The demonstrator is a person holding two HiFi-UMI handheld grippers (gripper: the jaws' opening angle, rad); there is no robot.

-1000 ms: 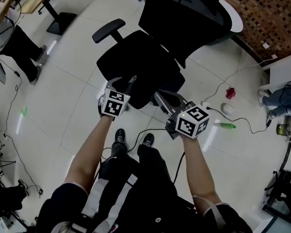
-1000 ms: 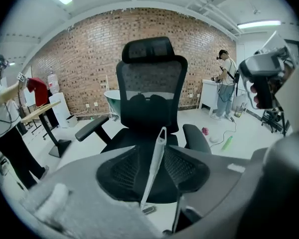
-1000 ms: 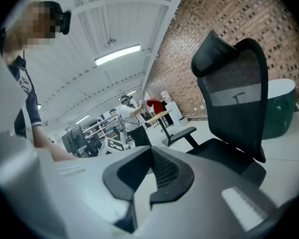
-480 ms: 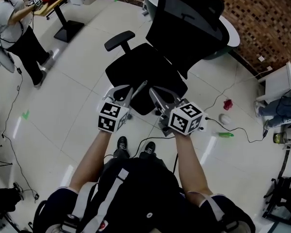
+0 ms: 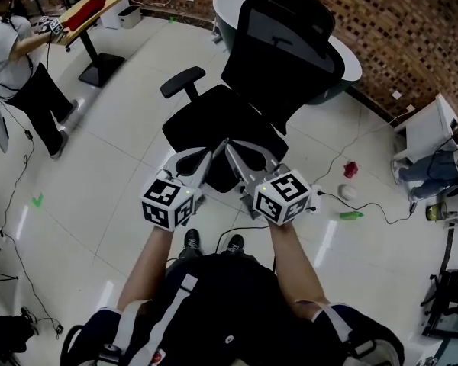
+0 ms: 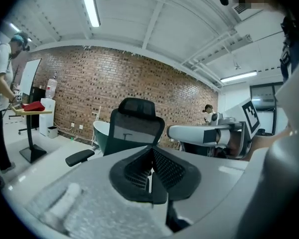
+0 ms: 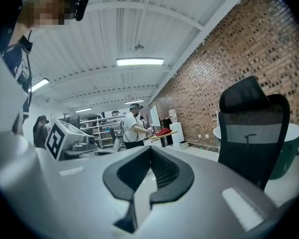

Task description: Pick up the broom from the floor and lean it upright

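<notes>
A pale tiled floor (image 5: 99, 128) fills most of the head view, and a brick wall (image 5: 412, 21) is seen along its 1 o'clock edge. A black office chair (image 5: 237, 113) on castors stands at 12 o'clock, just beyond the two claws, and a second person (image 5: 15, 52) is seen at 10 o'clock beside a small stand. The left claw (image 6: 150, 153) is pressed together with nothing between its pads. The right claw (image 7: 150, 151) is likewise closed on nothing, its tips meeting. Both are held roughly level towards the chair. At 3 o'clock a red object (image 5: 351, 168), a pale round object (image 5: 346, 192) and a green object (image 5: 351, 215) lie on the floor near a thin cable (image 5: 382, 208). The broom is not seen in any view, so the task is judged to be at its searching stage. For the step to be done well, the broom should first be brought into sight. One claw should then be spread before it is lowered, and the stick should be taken squarely across the pads. A fixed support such as the wall is likely to be safer for leaning than the chair, which may roll.
</notes>
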